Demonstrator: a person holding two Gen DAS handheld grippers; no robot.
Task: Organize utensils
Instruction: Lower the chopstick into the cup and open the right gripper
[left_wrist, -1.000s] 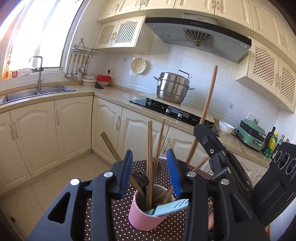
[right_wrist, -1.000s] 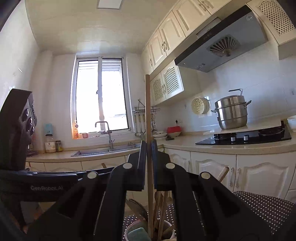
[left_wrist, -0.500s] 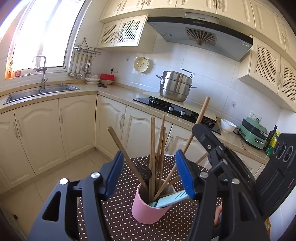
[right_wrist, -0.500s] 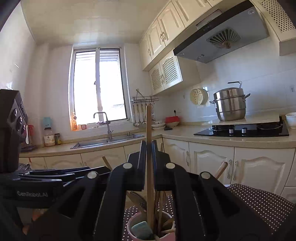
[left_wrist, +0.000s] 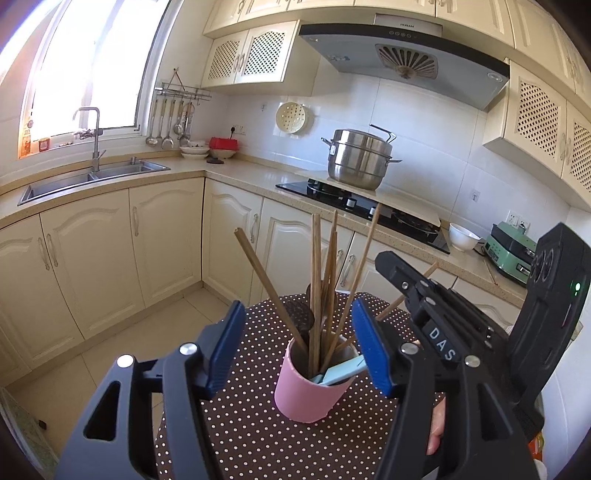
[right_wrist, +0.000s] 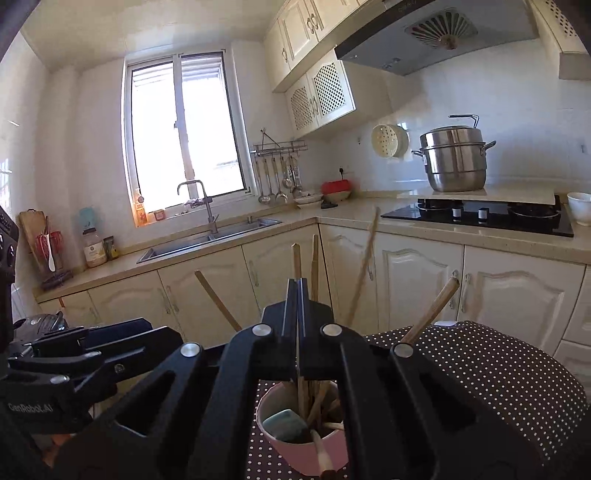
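Note:
A pink cup (left_wrist: 312, 387) stands on the brown polka-dot table (left_wrist: 251, 435). It holds several wooden utensils (left_wrist: 316, 288) and a pale blue spatula (left_wrist: 341, 373). My left gripper (left_wrist: 299, 350) is open, its blue pads on either side of the cup and nearer the camera. In the right wrist view the cup (right_wrist: 295, 446) sits just below my right gripper (right_wrist: 298, 295), whose jaws are shut on a thin wooden stick (right_wrist: 296, 260) that reaches down into the cup. The right gripper body (left_wrist: 443, 332) shows right of the cup.
Cream kitchen cabinets (left_wrist: 159, 240) and a counter with a sink (left_wrist: 92, 177), a black hob (left_wrist: 369, 210) and a steel pot (left_wrist: 360, 158) run behind the table. A white bowl (left_wrist: 461, 236) and a green appliance (left_wrist: 511, 251) stand at the right.
The right gripper has lowered its wooden stick into the cup. The left gripper has pulled back and risen, so the cup looks farther away and more of the table shows.

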